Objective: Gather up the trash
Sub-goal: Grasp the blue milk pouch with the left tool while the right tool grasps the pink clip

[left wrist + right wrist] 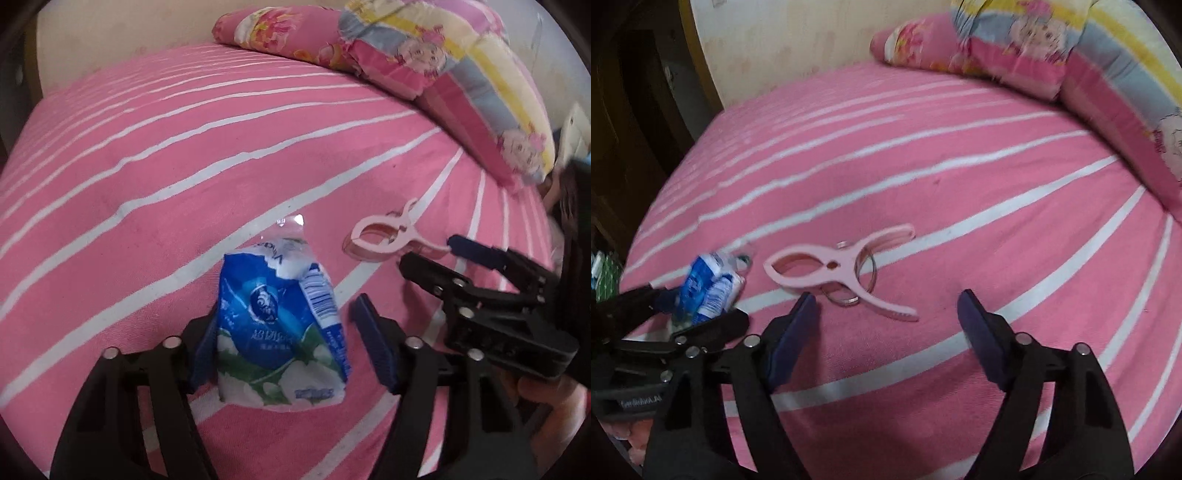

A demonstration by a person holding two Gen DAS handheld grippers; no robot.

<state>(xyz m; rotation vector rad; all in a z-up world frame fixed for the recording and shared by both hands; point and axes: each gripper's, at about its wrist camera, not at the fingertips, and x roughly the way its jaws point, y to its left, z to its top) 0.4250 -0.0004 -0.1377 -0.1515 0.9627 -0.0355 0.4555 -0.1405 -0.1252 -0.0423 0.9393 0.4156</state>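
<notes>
Scene: a bed (923,155) under a pink sheet with white stripes, with patterned pillows (424,55) at the far side.
Trash: a crumpled blue and white wrapper (280,325) lies on the sheet near the bed's front edge, well clear of the pillows.
Left gripper (286,332): jaws partly open and set on either side of the wrapper; the left pad looks to be against its edge, the right pad stands apart from it, so nothing is gripped.
Right gripper (886,325): jaws wide open and empty, pointing down at the sheet just short of the pink clothes clip (842,273).
Clip: lies flat beside the wrapper, with a metal ring under it.
Risk, wrapper: it is light and limp; jaws closing on one edge could fold it or push it away instead of catching it.
Risk, sheet: pads coming in too low would likely pinch the soft fabric along with the wrapper.
Risk, grippers: the two stand close together, so they could bump over these neighbouring things.
Risk, clip: a grip on one splayed handle could make it swivel or slip.
</notes>
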